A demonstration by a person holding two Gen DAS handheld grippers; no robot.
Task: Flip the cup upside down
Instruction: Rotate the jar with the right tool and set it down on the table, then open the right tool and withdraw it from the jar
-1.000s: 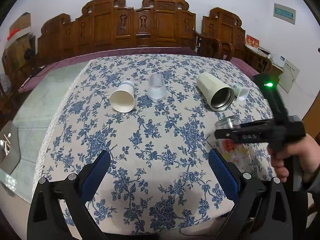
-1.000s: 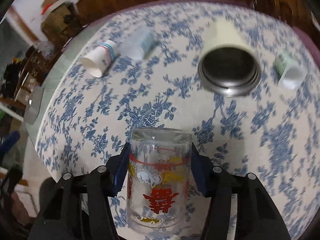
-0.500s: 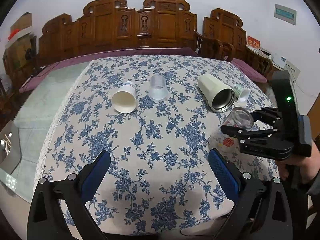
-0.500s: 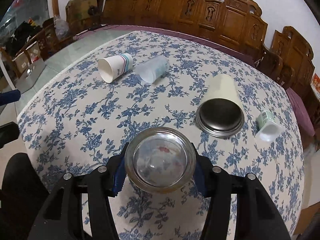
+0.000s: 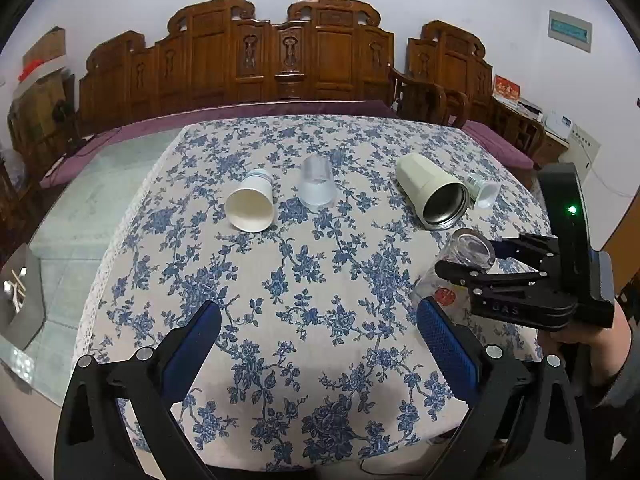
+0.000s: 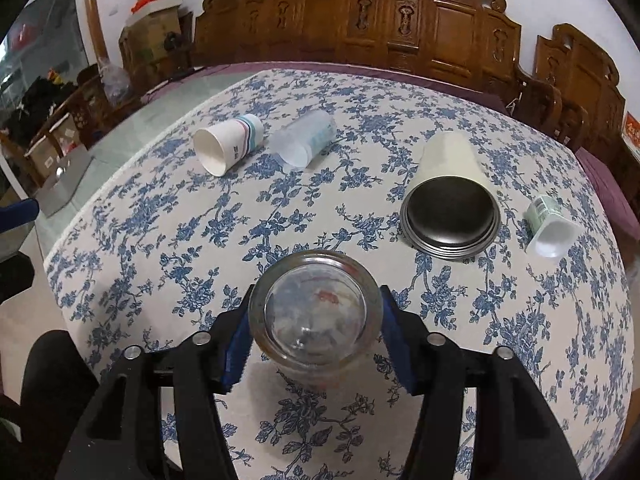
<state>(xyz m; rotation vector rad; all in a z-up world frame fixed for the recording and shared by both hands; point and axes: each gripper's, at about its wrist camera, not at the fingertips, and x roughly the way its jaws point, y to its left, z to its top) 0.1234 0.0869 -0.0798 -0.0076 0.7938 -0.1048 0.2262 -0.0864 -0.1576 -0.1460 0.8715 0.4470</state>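
My right gripper (image 6: 316, 332) is shut on a clear glass cup (image 6: 315, 312) with red print. The cup's thick base faces the camera. In the left wrist view the glass cup (image 5: 460, 264) is tilted, base up and mouth down toward the tablecloth, at the right edge of the table, held by the right gripper (image 5: 476, 262). I cannot tell whether its mouth touches the cloth. My left gripper (image 5: 318, 344) is open and empty, low over the table's near edge.
Lying on their sides on the blue floral tablecloth (image 5: 320, 280): a white paper cup (image 5: 250, 206), a clear plastic cup (image 5: 317, 188), a cream steel tumbler (image 5: 432, 196) and a small green-white cup (image 5: 484, 194). Carved wooden chairs (image 5: 288, 52) stand behind.
My right gripper has rotated the glass cup from upright-looking side view to base-toward-camera, tipping it over. Since half a second ago it has barely moved. The left gripper has stayed still.
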